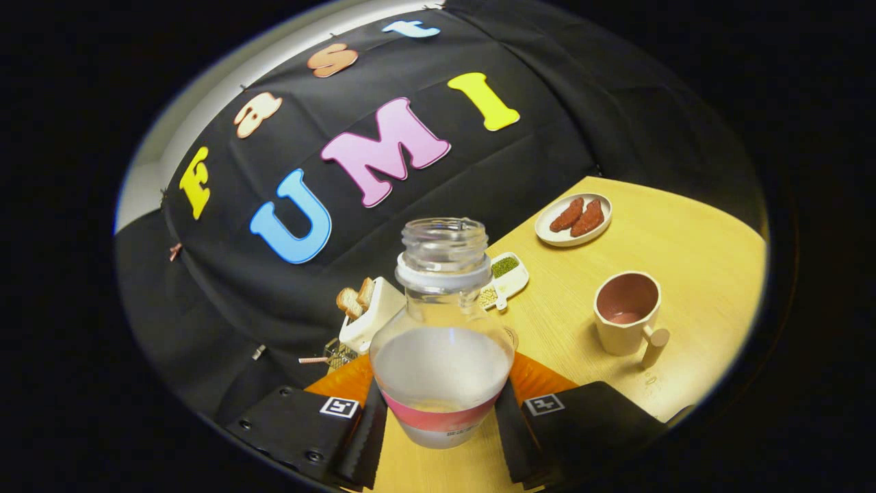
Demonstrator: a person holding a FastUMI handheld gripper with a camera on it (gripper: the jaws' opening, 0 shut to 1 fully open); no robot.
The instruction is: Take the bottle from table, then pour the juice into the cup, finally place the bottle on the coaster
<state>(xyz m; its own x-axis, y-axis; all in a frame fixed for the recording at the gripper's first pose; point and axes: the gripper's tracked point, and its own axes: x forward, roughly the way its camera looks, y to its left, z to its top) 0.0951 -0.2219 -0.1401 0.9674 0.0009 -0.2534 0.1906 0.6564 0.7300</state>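
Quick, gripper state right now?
Gripper: shut on the bottle, a finger pressed against each side of its lower body.

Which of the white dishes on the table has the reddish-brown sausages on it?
The round plate, farthest beyond the bottle that the gripper grips. The small divided dish nearer the bottle holds green and pale grains instead.

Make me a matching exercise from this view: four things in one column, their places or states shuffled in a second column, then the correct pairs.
Things:
1. bottle
2. cup
3. oval plate
4. toaster

Places or states:
A. holds two reddish-brown pieces of food, far across the table
B. uncapped, clamped between the gripper jaws
C. has bread slices sticking out, beside the bottle
D. stands on the table beyond the jaws, handle toward the camera

Pairs: 1-B, 2-D, 3-A, 4-C
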